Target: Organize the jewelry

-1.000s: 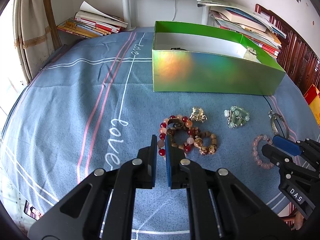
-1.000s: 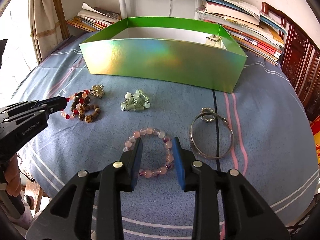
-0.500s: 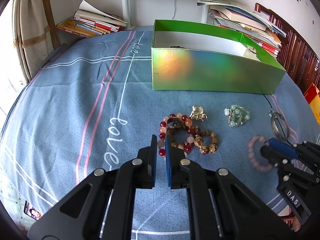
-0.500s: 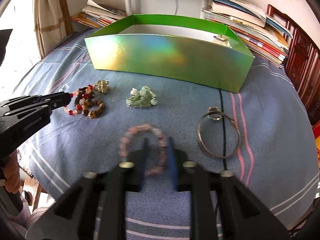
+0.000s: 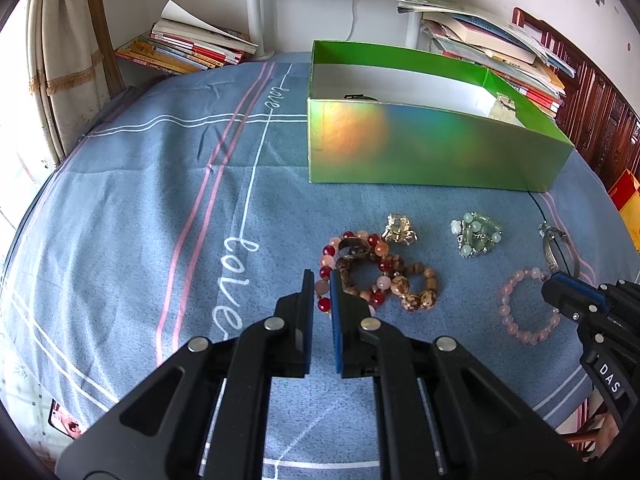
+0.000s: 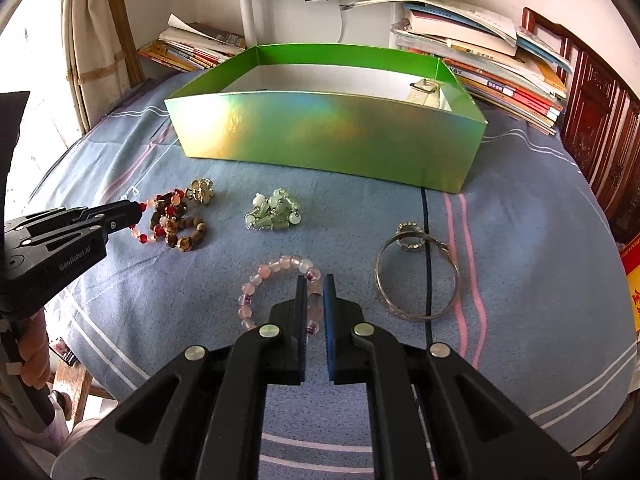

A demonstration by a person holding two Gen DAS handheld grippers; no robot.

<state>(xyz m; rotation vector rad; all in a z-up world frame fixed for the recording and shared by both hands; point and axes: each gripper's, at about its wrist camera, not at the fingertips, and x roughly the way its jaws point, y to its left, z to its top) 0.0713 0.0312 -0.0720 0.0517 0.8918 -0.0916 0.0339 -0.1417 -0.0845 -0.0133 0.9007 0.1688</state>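
The left gripper [image 5: 321, 280] has its jaws pinched on the red-and-peach bead bracelet [image 5: 326, 276], which lies tangled with a brown wooden bead bracelet [image 5: 416, 288] just right of its tips. Ahead sits a gold cluster ornament [image 6: 200, 190], then a pale green bead piece [image 6: 274, 212]. The right gripper [image 6: 315, 284] is clamped on the right side of the pink bead bracelet [image 6: 256, 280], the loop spreading left of its tips. A silver bangle [image 6: 416, 276] lies just right. The green box [image 6: 328, 136] stands beyond both.
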